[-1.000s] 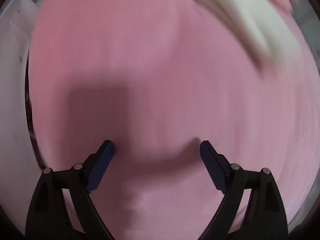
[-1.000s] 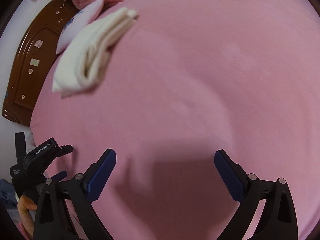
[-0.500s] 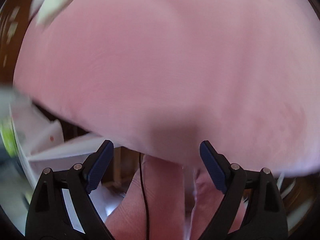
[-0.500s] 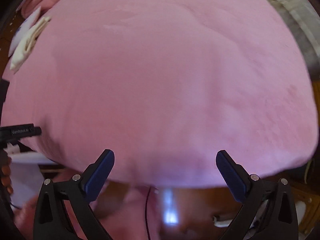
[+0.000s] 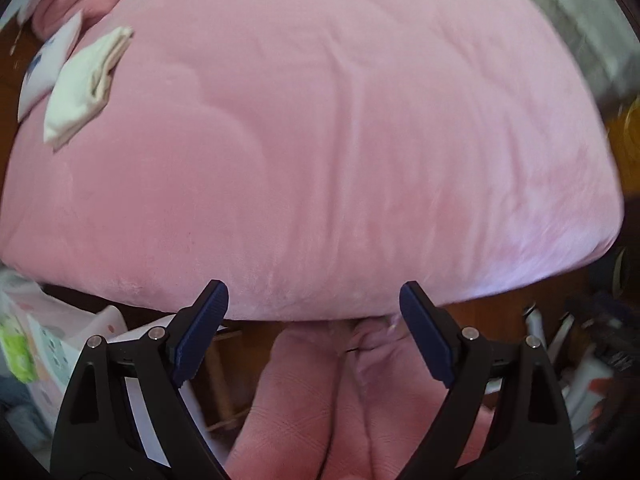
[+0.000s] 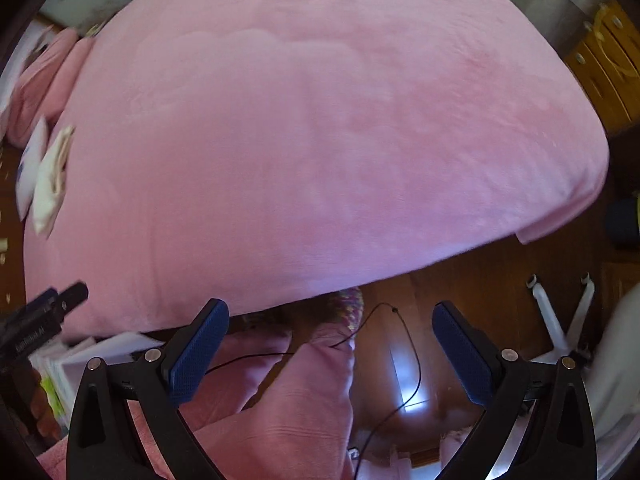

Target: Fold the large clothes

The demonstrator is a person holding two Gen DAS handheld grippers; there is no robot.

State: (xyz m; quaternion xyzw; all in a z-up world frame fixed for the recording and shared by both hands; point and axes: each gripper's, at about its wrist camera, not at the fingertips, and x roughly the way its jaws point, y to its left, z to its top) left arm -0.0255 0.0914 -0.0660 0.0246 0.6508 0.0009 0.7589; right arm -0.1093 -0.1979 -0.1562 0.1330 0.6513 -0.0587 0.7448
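**Both jaws hanging open off the foot of the bed**

The left gripper (image 5: 308,312) is hovering with its jaws spread wide and holding nothing, just off the near edge of the pink plush bedspread (image 5: 320,140). The right gripper (image 6: 328,336) is doing the same, jaws apart and empty, above the person's pink-trousered legs (image 6: 288,412) and a thin black cable (image 6: 404,360). The one garment showing, a folded cream-white cloth (image 5: 86,88), is lying well apart at the bed's far left, beside a white pillow with blue print (image 5: 46,64). It looks already folded and set aside, probably to leave the bed's middle open for folding. No unfolded garment is showing. Past the bed's edge, a brown wooden floor (image 6: 480,280) is showing.
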